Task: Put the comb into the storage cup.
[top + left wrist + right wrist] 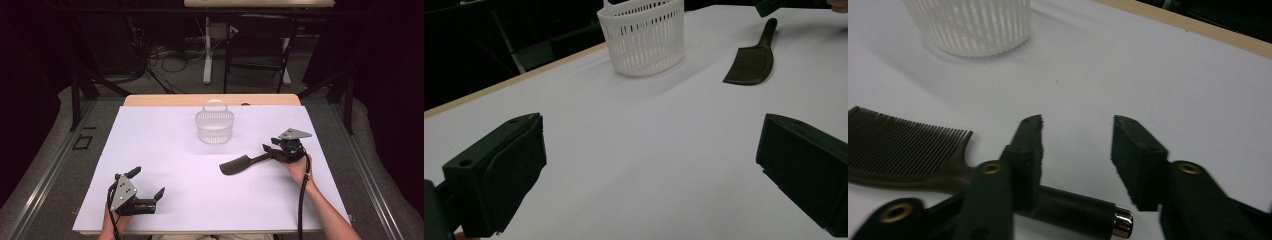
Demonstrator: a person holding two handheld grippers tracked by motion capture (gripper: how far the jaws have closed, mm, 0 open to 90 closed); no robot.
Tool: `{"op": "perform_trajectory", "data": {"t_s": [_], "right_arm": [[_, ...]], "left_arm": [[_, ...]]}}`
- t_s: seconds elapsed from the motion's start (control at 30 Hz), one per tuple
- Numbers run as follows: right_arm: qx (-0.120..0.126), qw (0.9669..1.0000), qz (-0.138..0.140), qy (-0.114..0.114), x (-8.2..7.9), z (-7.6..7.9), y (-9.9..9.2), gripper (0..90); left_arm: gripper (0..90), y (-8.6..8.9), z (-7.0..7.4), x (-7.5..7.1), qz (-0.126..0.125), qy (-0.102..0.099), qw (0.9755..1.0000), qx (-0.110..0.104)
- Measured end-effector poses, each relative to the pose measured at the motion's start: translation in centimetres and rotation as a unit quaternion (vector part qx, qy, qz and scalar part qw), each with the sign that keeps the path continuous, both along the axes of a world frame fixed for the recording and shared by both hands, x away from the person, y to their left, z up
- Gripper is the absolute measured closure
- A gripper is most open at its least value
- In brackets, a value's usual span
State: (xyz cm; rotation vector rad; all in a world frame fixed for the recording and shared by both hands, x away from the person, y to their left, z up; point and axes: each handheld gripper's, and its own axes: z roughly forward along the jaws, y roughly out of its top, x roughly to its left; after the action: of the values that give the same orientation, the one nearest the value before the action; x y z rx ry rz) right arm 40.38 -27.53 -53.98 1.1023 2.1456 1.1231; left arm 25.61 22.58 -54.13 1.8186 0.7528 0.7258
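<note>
The white-covered counter (165, 165) is filling the middle of the high view. A white slotted basket (215, 126) is standing upright at upper centre, well apart from both tools. The left tool (146, 187) is resting at the lower left with its jaws spread wide and holding nothing. The right tool (269, 151) is sitting at centre right, the person's hand (299, 167) behind it; in the right gripper view its jaws are standing partly apart with the comb's handle lying across between them, one jaw touching it and the other clear of it. The dark comb (240, 164) is lying flat right of centre, its toothed end pointing towards the lower left
</note>
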Motion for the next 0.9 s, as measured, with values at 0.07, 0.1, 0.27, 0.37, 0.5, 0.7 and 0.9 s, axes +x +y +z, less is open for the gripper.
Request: {"op": "perform_trajectory", "data": {"t_s": [0.07,0.1,0.27,0.37,0.5,0.7,0.9], "right_arm": [[-0.004,1.0,-0.003,0.001,0.1,-0.1,-0.1,73.1],[-0.01,0.9999,-0.004,0.004,0.2,-0.2,-0.1,76.6],[-0.035,0.9992,-0.018,0.006,0.8,-0.6,0.0,89.9],[-0.049,0.9984,-0.024,0.013,1.0,-0.9,0.1,90.0],[-0.061,0.9975,-0.03,0.018,1.1,-1.0,0.0,90.0],[-0.072,0.9961,-0.041,0.029,1.2,-1.1,-0.3,90.0],[-0.081,0.995,-0.036,0.047,1.2,-1.2,-0.4,90.0]], "left_arm": [[0.0,0.0,0.0,0.0,0.001,0.001,1.0,0.001],[0.0,0.0,0.0,0.0,0.001,0.001,1.0,0.001],[0.0,0.0,0.0,0.0,0.002,0.003,1.0,0.003],[0.0,0.1,-0.1,0.0,0.004,0.004,1.0,0.001],[0.0,0.2,-0.1,0.0,0.005,0.003,1.0,0.001],[0.0,0.1,-0.1,0.0,0.004,0.005,1.0,0.002],[0.0,0.2,-0.1,0.0,0.004,0.005,1.0,0.003]]}}
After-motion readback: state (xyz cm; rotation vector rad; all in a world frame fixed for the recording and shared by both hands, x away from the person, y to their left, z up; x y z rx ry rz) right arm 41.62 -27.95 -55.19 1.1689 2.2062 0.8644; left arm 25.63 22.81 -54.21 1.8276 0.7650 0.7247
